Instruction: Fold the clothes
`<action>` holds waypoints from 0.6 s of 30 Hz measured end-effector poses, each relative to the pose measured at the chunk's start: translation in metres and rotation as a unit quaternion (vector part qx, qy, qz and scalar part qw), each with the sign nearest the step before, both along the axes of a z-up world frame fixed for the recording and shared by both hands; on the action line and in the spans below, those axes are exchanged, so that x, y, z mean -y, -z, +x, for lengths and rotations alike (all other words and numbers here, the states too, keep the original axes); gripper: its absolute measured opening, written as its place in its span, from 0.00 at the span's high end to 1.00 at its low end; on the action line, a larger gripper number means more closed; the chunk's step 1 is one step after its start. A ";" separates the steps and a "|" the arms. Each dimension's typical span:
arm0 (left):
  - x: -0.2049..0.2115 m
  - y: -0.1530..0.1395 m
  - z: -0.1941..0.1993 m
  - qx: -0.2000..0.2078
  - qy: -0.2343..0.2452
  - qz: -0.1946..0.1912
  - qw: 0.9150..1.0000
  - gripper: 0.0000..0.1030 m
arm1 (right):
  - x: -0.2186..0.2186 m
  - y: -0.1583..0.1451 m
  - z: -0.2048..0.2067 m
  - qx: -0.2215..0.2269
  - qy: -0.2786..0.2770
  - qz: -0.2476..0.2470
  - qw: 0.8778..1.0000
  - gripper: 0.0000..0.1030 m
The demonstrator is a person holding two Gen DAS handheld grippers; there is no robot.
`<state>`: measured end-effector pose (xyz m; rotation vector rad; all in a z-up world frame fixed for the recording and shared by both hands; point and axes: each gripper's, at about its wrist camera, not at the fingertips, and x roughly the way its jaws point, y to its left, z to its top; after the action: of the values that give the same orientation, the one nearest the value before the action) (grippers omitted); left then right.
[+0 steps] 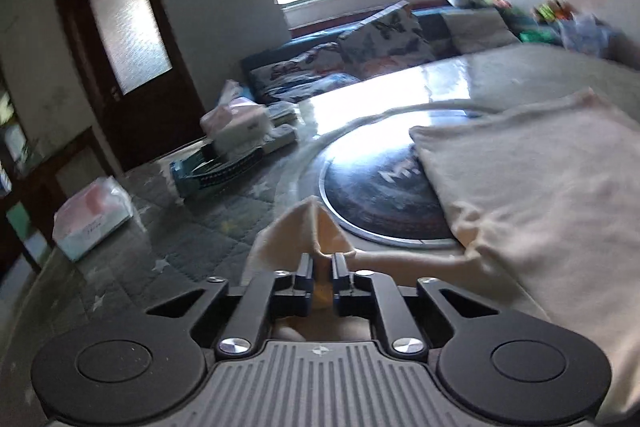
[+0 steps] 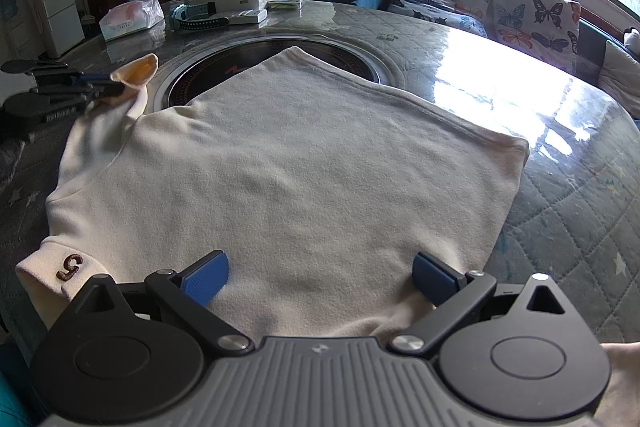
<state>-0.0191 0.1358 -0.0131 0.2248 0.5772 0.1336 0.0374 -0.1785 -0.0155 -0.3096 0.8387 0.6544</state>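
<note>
Cream fabric of the garment [image 2: 288,163] is spread flat on the worktop [image 2: 560,195], its far hem lying over a round dark inset [image 2: 256,55]. Fingers of the right gripper [image 2: 320,277] are held wide apart above the near edge, gripping nothing. At the left side, one sleeve end [image 1: 316,231] is pinched and lifted by the clenched left gripper [image 1: 323,263]. Bare quilted surface is left to the right. An embroidered 5 [image 2: 70,266] on the near cuff is shown only by the right view; tissue packs [image 2: 132,17] sit at the far rim
</note>
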 end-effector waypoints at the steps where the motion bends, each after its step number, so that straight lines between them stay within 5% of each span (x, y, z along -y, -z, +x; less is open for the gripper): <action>1: -0.007 -0.003 0.000 0.006 -0.012 -0.011 1.000 0.94 | 0.000 0.000 0.000 0.000 0.000 0.000 1.000 0.03; 12: -0.103 -0.025 0.007 0.023 -0.156 -0.108 0.982 0.95 | -0.001 0.000 0.000 0.000 0.001 -0.002 1.000 0.03; 18: -0.122 -0.012 0.009 0.001 -0.197 -0.110 0.974 0.95 | -0.002 -0.001 0.001 0.000 0.000 -0.004 1.000 0.03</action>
<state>-0.0101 0.2576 -0.0016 -0.1080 0.6246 0.4508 0.0383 -0.1764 -0.0148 -0.3175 0.8413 0.6505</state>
